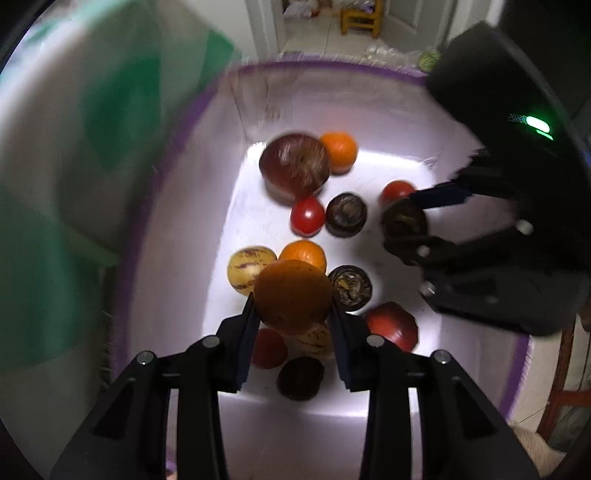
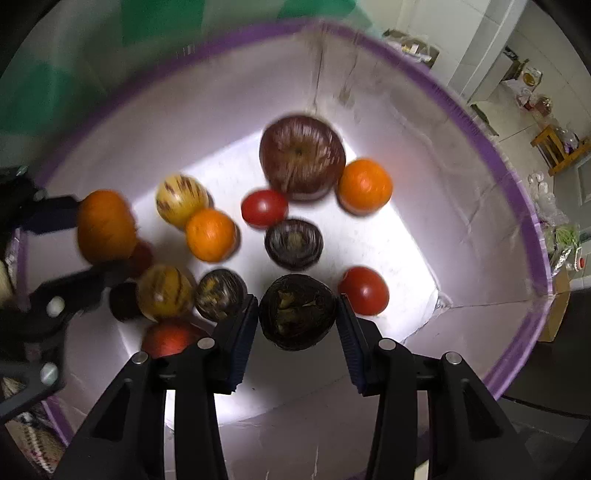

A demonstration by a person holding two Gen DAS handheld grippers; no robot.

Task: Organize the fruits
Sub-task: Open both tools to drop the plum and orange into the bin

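Left gripper clamped on an orange, round, dull orange skin, held above the fruit inside the box. Right gripper clamped on a dark purple-brown fruit, wrinkled, yellowish patch on top, also held over the box floor. White box, purple rim, silvery lining. Loose on the floor: big red apple near the far corner, touching a second orange; tomato just beside the apple; striped yellow melon touching another orange. Blurred throughout. Left wrist view alone: right gripper's body with green light, wooden chair through a doorway. Right wrist view alone: apple's stem dimple, cluttered floor past the box's right edge.
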